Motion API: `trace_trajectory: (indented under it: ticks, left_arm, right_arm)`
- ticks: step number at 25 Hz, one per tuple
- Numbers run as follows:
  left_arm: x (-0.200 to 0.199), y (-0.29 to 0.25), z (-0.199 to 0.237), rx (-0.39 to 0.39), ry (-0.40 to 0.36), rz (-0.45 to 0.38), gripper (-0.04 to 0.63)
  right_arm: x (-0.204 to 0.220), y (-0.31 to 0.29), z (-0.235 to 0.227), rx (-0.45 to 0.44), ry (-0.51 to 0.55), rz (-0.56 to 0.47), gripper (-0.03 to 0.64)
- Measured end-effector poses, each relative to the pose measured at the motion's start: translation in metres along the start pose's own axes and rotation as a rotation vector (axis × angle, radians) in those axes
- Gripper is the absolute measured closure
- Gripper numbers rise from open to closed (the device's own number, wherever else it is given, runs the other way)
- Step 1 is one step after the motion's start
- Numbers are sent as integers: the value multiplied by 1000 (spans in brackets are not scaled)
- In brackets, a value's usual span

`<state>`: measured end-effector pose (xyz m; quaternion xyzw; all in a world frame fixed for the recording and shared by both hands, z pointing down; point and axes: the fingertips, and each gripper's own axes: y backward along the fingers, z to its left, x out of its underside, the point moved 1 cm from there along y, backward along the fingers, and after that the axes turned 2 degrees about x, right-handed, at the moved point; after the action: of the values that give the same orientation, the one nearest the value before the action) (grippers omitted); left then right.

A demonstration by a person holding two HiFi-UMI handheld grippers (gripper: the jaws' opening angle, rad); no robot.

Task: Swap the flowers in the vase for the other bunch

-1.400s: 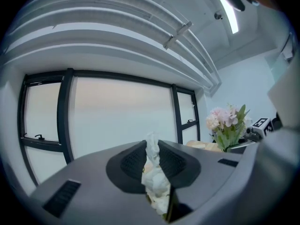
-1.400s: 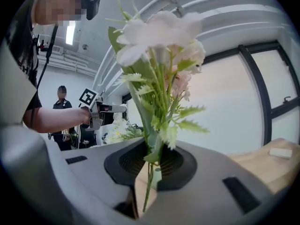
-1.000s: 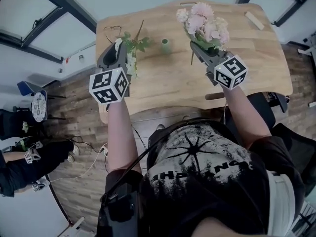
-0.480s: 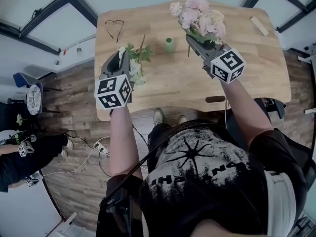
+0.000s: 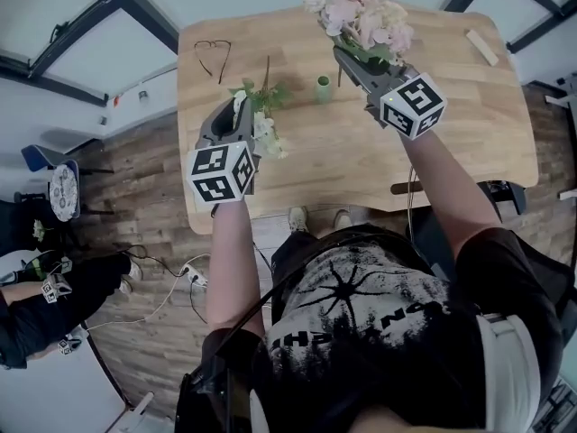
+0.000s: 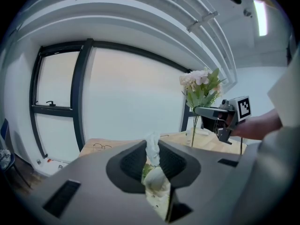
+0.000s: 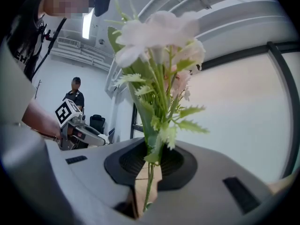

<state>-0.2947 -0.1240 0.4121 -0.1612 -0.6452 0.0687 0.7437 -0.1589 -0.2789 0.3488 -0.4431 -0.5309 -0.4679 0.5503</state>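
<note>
Stems here are thin, light and springy, so pinch them low, well under the heads. Your right gripper (image 5: pixel 350 59) is nearly closed on the pink bunch (image 5: pixel 362 21), held upright near the empty-looking vase (image 5: pixel 324 88). Your left gripper (image 5: pixel 236 114), likewise narrowly clamped, holds the white bunch (image 5: pixel 267 126) low over the table (image 5: pixel 451 124). Blooms crush easily.

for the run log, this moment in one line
left gripper: grips white bunch | right gripper: grips pink bunch | vase: empty

Office-like room: wooden desk (image 5: pixel 487 124), large windows (image 6: pixel 126 102)
</note>
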Motion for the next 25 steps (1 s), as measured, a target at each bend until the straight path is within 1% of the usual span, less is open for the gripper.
trace_trajectory:
  ticks: [4, 10, 15, 19, 25]
  left_arm:
    - [5, -12, -3, 26, 5, 17, 518]
    - [16, -27, 3, 59, 6, 53, 518]
    - [26, -35, 2, 80, 10, 75, 518]
    - [34, -38, 2, 100, 26, 98, 518]
    - [39, -48, 6, 112, 32, 124, 518]
  right_arm:
    - [11, -14, -1, -6, -1, -5, 562]
    - [36, -40, -4, -3, -13, 0, 561]
    - [62, -43, -7, 11, -27, 15, 561]
    - [76, -44, -12, 26, -37, 20, 561]
    - [94, -46, -16, 25, -59, 26, 561]
